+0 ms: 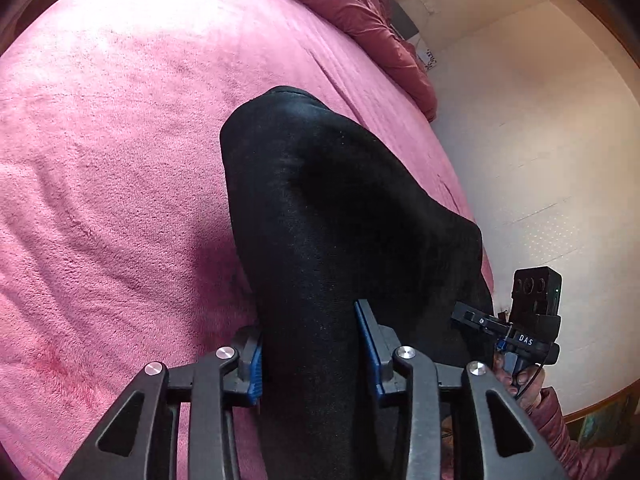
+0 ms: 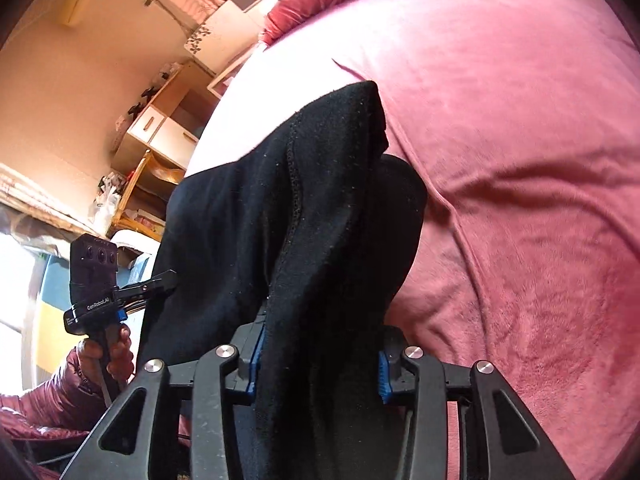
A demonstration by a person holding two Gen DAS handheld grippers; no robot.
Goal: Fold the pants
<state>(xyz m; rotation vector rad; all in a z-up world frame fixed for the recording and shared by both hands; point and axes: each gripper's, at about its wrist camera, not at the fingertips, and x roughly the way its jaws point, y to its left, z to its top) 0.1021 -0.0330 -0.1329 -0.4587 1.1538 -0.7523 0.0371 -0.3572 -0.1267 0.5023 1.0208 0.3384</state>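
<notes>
Black pants (image 1: 320, 208) hang over a pink bed cover (image 1: 120, 160), lifted at my end. My left gripper (image 1: 314, 356) is shut on a thick bunch of the pants between its blue pads. In the right wrist view the pants (image 2: 280, 200) show a stitched seam and drape down onto the cover (image 2: 520, 160). My right gripper (image 2: 320, 364) is shut on another bunch of the same pants. Each gripper shows in the other's view, the right gripper (image 1: 516, 332) at the right, the left gripper (image 2: 104, 292) at the left.
A red pillow or quilt (image 1: 360, 12) lies at the head of the bed. A pale floor (image 1: 540, 160) runs along the bed's right side. Wooden shelves and a cabinet (image 2: 160, 132) stand against the wall beyond the bed.
</notes>
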